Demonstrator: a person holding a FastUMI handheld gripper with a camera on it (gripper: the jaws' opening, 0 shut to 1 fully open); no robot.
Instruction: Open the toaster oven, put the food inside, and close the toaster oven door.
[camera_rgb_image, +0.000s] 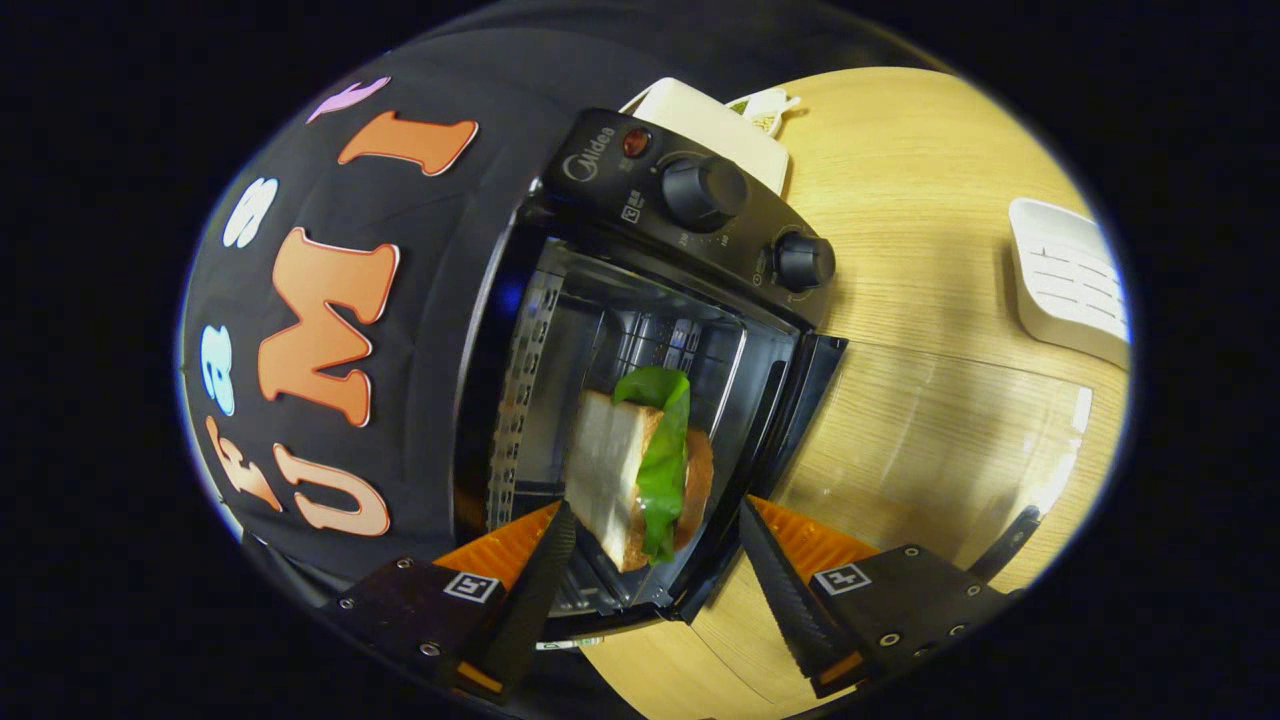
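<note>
The black toaster oven (600, 170) stands open on the wooden table, and my view of it is rolled on its side. Its glass door (930, 450) is folded flat out over the table, with its dark handle (1005, 542) at the far end. A sandwich (612, 470) of white bread with a green lettuce leaf (665, 455) sits in the oven's mouth, over the wire rack. My gripper (655, 510) is open, one finger on each side of the sandwich's near end. One finger is close against the bread; the other stands clear of it.
Two black knobs (705, 192) and a red lamp sit on the oven's control panel. A white box (705, 120) stands behind the oven. A white ribbed object (1070, 280) lies on the table (920, 200) beyond the door. The booth's black cloth wall is beside the oven.
</note>
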